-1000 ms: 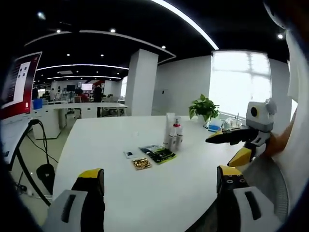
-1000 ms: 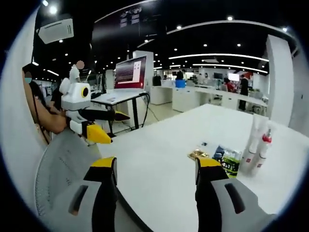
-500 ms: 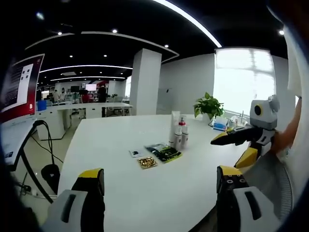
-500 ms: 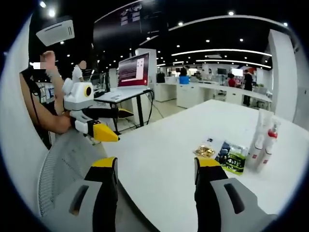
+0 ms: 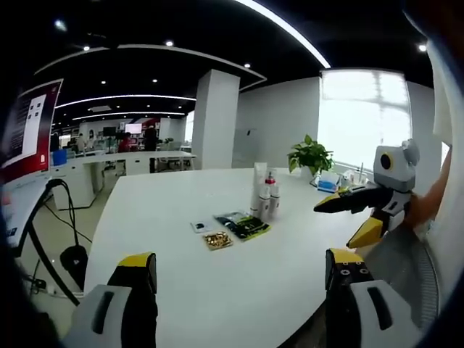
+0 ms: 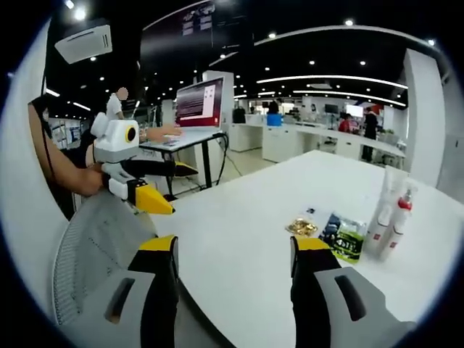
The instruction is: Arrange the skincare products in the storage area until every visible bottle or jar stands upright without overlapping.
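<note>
Three skincare bottles stand upright close together on the white table [image 5: 181, 290]: a tall white tube and two smaller ones, one with a red cap [image 5: 263, 196] [image 6: 388, 216]. Flat green sachets [image 5: 243, 226] [image 6: 343, 238], a gold packet [image 5: 217, 240] [image 6: 301, 227] and a small white card [image 5: 199, 226] lie beside them. My left gripper [image 5: 241, 264] is open and empty, well short of the bottles; it also appears at the left of the right gripper view [image 6: 138, 180]. My right gripper [image 6: 232, 250] is open and empty, and it enters the left gripper view from the right [image 5: 366, 196].
A grey mesh chair back [image 6: 90, 250] sits at the table's near edge, below both grippers. A potted plant [image 5: 310, 156] and small items stand at the table's far end. A red-screened monitor [image 6: 197, 103] is on a desk behind. The person's arm [image 6: 61, 170] holds the left gripper.
Both views have shifted a little with the hands. The bottles and packets lie where they were. Both grippers stay open and empty.
</note>
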